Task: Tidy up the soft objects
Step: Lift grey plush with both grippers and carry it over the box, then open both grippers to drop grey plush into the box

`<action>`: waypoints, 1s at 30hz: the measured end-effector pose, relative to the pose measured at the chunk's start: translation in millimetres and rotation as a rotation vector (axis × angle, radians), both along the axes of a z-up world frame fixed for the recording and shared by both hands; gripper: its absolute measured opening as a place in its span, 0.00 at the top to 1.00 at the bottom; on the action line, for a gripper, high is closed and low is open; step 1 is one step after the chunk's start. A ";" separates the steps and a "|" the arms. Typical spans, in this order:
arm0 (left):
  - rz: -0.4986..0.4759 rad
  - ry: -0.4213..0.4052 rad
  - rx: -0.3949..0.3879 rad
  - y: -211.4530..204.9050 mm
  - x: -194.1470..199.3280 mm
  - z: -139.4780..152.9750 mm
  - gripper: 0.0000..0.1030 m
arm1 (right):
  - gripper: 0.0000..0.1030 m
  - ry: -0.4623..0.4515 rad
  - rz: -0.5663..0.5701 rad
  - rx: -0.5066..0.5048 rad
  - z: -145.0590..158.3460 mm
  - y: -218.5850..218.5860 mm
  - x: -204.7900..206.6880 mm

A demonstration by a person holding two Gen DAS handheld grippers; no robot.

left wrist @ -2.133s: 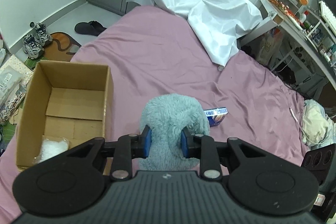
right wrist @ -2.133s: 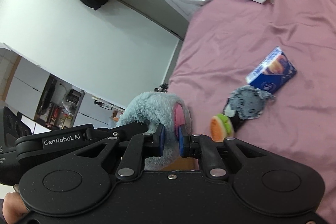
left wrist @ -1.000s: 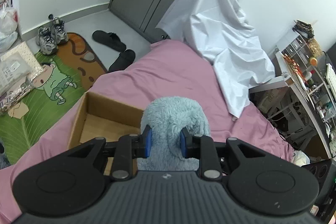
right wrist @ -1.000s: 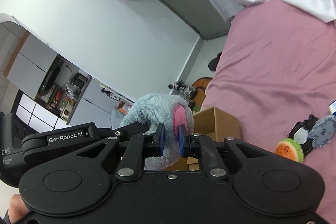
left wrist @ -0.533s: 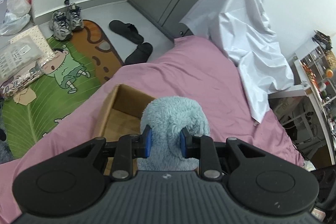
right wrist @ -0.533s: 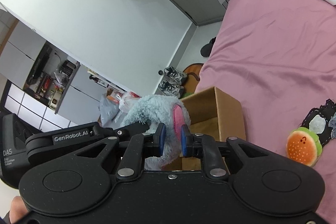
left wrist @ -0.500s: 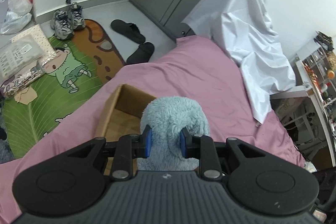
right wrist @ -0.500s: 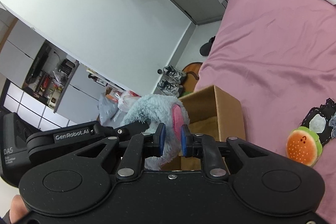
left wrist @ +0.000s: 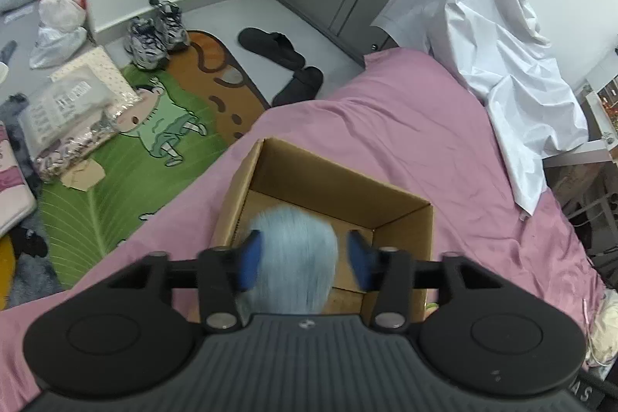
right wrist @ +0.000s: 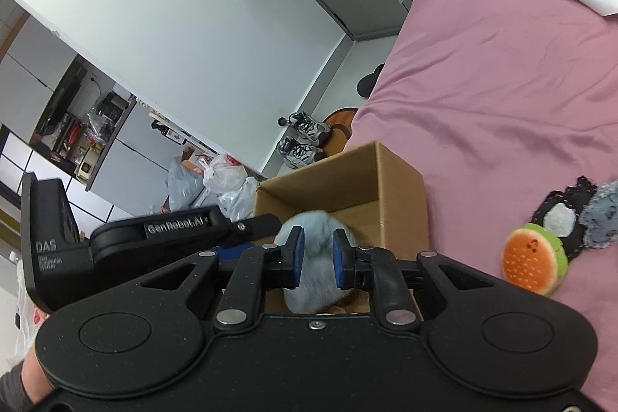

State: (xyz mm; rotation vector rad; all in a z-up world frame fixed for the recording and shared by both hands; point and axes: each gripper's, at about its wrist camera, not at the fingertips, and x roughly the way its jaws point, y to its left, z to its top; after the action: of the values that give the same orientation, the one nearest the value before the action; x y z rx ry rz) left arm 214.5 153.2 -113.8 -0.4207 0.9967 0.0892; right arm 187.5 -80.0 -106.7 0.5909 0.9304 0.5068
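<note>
A fluffy light-blue plush toy [left wrist: 295, 257] is blurred with motion over the open cardboard box [left wrist: 336, 180] on the pink bed. My left gripper [left wrist: 305, 255] is open, its blue pads apart from the plush on both sides. In the right wrist view the plush [right wrist: 314, 269] sits between the pads of my right gripper [right wrist: 316, 257], which has spread a little; the pads look apart from it. The box [right wrist: 390, 176] is just below both grippers. A burger plush [right wrist: 535, 263] and a black-and-grey soft toy [right wrist: 579, 215] lie on the bed to the right.
The pink bedsheet [left wrist: 405, 126] ends at the left, with a green cartoon mat [left wrist: 116, 157], sneakers [left wrist: 154, 33], slippers [left wrist: 278, 45] and bags on the floor beyond. A white sheet [left wrist: 502, 45] drapes over the bed's far corner.
Both grippers have opened, the left wide and the right slightly. The blue plush has dropped lower, toward the inside of the box, and is blurred.
</note>
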 end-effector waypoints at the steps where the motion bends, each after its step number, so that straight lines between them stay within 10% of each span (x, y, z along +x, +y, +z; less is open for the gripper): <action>1: -0.002 -0.009 0.012 -2.4 -1.7 2.6 0.42 | 0.81 0.001 -0.001 -0.002 0.6 -3.1 -1.2; 17: -0.082 -0.025 0.084 -44.7 -16.7 25.7 0.23 | 0.70 -0.024 -0.042 -0.047 9.9 -54.6 -24.8; 30: -0.187 -0.064 0.133 -86.7 -35.9 52.5 0.09 | 0.33 -0.077 -0.073 -0.087 20.1 -98.8 -48.8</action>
State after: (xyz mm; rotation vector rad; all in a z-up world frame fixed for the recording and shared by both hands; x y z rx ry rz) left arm 178.5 66.6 -61.3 -0.2064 0.9561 -0.0263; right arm 138.8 -178.8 -86.5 0.5217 0.8503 0.4184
